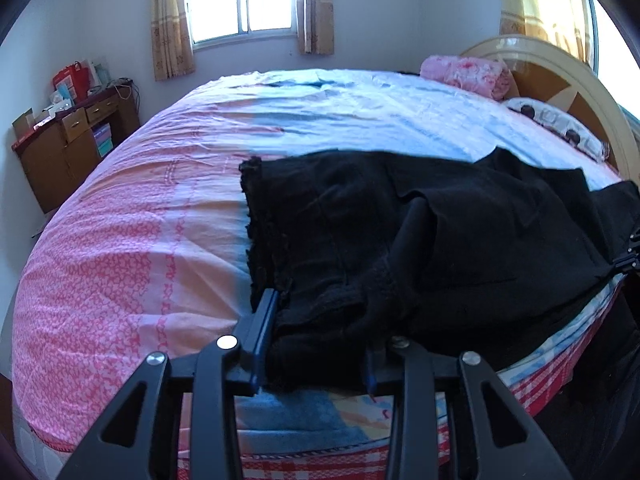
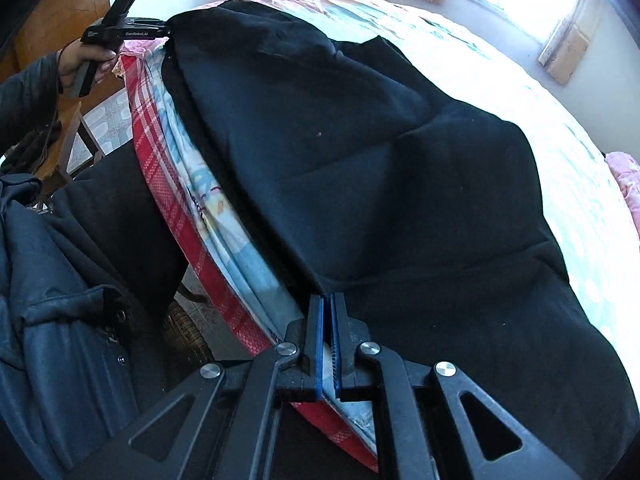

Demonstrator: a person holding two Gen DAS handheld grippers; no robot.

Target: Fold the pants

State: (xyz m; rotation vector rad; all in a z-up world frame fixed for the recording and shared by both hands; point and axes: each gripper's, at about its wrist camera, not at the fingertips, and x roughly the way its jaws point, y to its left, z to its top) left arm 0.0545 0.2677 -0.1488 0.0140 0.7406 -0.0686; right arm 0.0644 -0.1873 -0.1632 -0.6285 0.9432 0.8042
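Observation:
The black pants (image 1: 420,232) lie across the near edge of the bed (image 1: 132,240), legs folded over, frayed hems toward the left. My left gripper (image 1: 320,312) has its jaws around a thick bunch of the pants' fabric near the hems; its right finger is hidden by cloth. In the right wrist view the pants (image 2: 380,152) spread over the bed edge. My right gripper (image 2: 327,300) is shut on the pants' edge at its fingertips. The left gripper (image 2: 160,28) shows at the far corner of the pants, held by a hand.
A pink blanket (image 1: 468,72) and a pillow (image 1: 556,124) lie by the headboard (image 1: 560,64). A wooden dresser (image 1: 72,136) stands left of the bed. The person's dark jacket (image 2: 52,300) is beside the bed (image 2: 520,80).

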